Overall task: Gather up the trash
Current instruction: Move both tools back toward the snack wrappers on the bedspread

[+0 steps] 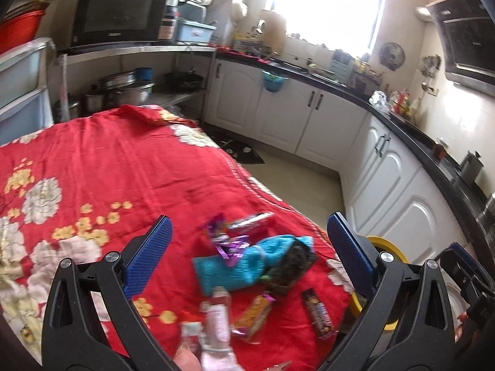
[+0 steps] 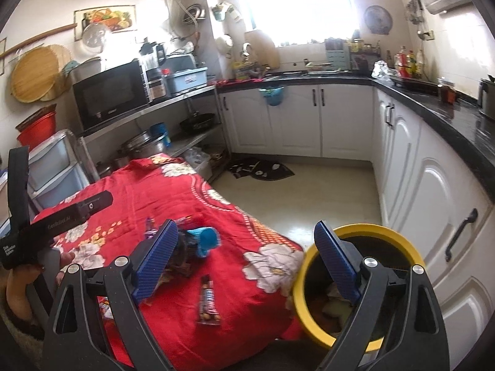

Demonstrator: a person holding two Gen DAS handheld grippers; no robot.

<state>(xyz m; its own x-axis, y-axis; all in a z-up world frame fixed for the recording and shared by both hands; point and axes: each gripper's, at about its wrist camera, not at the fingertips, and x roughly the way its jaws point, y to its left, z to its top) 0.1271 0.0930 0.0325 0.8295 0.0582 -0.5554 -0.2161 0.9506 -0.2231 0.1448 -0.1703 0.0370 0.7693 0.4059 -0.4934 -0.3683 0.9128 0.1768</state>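
Wrappers (image 1: 247,278) lie scattered on the red-clothed table (image 1: 108,170), at six o'clock of its middle: thin, light, crinkly, likely slippery, best pinched flat across an edge. The bin (image 2: 312,281) stands at three o'clock, just beside the table. Both the left hand-held gripper (image 1: 247,253) and right hand-held gripper (image 2: 244,262) gape wide, empty.

Black-framed grippers, ribbed blue pads (image 1: 148,256), silver screws (image 2: 121,260)

A pile of wrappers (image 1: 235,241) lies on the table's cloth (image 1: 108,167) at lower centre of the left wrist view, a chocolate bar wrapper (image 1: 318,313) to their lower right. The waste bin (image 2: 312,281) stands right of the table; cabinets (image 2: 346,120) run behind.
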